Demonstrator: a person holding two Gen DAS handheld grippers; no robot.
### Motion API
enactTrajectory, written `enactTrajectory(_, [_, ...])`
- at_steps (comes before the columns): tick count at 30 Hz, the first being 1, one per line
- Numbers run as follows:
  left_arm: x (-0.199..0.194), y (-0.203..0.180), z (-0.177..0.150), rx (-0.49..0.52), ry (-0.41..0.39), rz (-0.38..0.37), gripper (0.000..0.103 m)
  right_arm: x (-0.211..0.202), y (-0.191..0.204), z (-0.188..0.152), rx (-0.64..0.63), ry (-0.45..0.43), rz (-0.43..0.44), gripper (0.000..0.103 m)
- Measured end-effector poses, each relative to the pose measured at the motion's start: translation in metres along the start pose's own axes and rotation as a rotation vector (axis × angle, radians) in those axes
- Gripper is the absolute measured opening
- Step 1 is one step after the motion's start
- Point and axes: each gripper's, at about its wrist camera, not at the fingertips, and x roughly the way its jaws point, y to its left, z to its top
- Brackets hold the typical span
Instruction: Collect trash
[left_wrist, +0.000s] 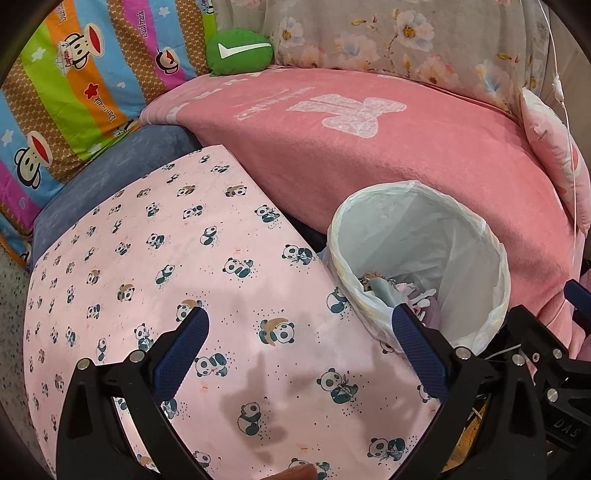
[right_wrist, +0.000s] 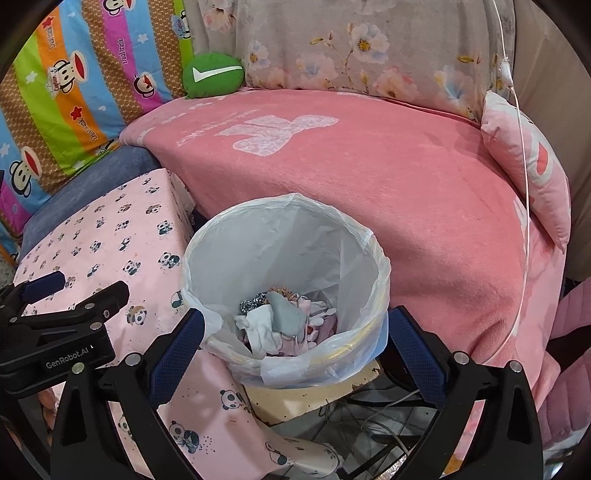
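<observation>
A: Where was the bin (right_wrist: 286, 291)?

B: On the floor, wedged between the panda-print table (left_wrist: 155, 258) and the pink blanket (left_wrist: 406, 155), touching the table's right edge. It had a white liner (right_wrist: 295, 236) folded over its rim.

A: And the trash (right_wrist: 284, 321)?

B: At the bottom of the bin, a small heap of crumpled cloth and paper scraps, white, grey and pink.

A: The right gripper (right_wrist: 295, 332)?

B: Its fingers stood wide apart above the bin's near rim, one to each side, with nothing clamped between them.

A: The left gripper (left_wrist: 301, 332)?

B: Fingers (left_wrist: 184, 347) also wide apart and empty, over the table near its right edge, just beside the bin.

A: Anything else on the blanket?

B: A green cushion (left_wrist: 240, 51) at its far edge, and a pink pillow (right_wrist: 528, 162) at its right edge.
</observation>
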Motion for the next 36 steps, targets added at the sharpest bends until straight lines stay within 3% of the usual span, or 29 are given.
enactTrajectory(36, [-0.01,-0.013,-0.015,0.027,-0.015,0.021,0.095,-0.006,-0.005,-0.009,0.014,0.006,-0.019,0.099])
